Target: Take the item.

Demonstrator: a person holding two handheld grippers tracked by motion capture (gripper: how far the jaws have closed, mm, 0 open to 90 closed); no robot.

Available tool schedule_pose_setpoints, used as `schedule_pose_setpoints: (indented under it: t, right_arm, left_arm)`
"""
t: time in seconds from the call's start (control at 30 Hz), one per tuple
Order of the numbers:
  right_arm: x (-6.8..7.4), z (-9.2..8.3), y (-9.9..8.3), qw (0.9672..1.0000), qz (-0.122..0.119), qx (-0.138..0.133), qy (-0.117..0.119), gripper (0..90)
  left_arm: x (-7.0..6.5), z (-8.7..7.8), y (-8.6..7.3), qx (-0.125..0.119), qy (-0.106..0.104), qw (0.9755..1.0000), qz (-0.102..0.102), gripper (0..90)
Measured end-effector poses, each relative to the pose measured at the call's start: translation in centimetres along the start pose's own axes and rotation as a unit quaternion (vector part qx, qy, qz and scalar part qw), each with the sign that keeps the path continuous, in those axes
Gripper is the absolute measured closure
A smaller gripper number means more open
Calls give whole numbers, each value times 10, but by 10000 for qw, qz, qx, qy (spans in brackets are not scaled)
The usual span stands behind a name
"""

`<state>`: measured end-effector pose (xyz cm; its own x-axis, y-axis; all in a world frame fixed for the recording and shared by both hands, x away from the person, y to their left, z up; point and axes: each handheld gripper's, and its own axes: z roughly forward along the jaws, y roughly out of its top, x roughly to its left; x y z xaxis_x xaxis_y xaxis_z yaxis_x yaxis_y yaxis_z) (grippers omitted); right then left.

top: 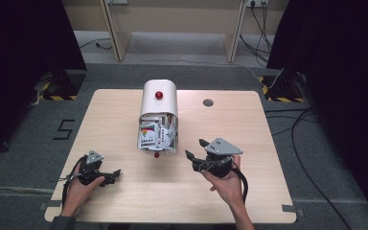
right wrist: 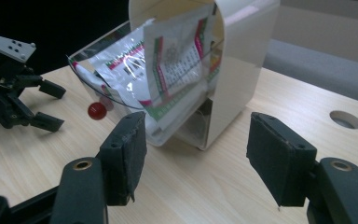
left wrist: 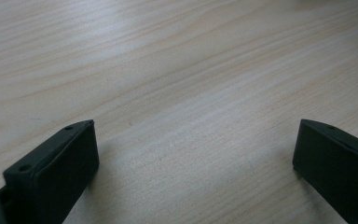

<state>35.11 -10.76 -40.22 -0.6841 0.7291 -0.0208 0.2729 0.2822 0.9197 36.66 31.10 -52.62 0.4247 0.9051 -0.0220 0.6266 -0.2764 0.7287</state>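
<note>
A white bread-bin-style box [top: 158, 115] stands mid-desk [top: 249, 143] with its clear roll-front lid [right wrist: 121, 65] swung open, printed packets [top: 155, 133] crowding the mouth. The right claw [top: 195, 149], jaws parted wide and empty, hangs just short of the box's open front, near the lid's small red knob [top: 156, 155]. The left claw [top: 115, 174] rests low over the desk well to the side, its jaws likewise spread with nothing between them. The risk from here: a reach that clips the lid edge could nudge the light box backward, or drag several slippery packets out at once.
</note>
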Motion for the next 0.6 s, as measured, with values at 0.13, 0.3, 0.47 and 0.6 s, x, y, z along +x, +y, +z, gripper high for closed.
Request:
schedule_pose_setpoints:
  t: [0.13, 0.3, 0.47, 0.6]
  right_arm:
    - [3, 2, 4, 10000, -19, -2, 26, 389]
    - [5, 4, 8, 10000, -41, -13, 45, 394]
    - [7, 5, 12, 9999, -62, -46, 72, 400]
    - [12, 8, 18, 9999, -80, -82, 122, 402]
  left_arm:
    - [0, 0, 0, -1, -1, 10000, -2, 0]
    - [0, 0, 0, 1, -1, 10000, -1, 0]
    - [0, 0, 0, -1, -1, 10000, -2, 0]
    - [0, 0, 0, 1, 1, 10000, 1, 0]
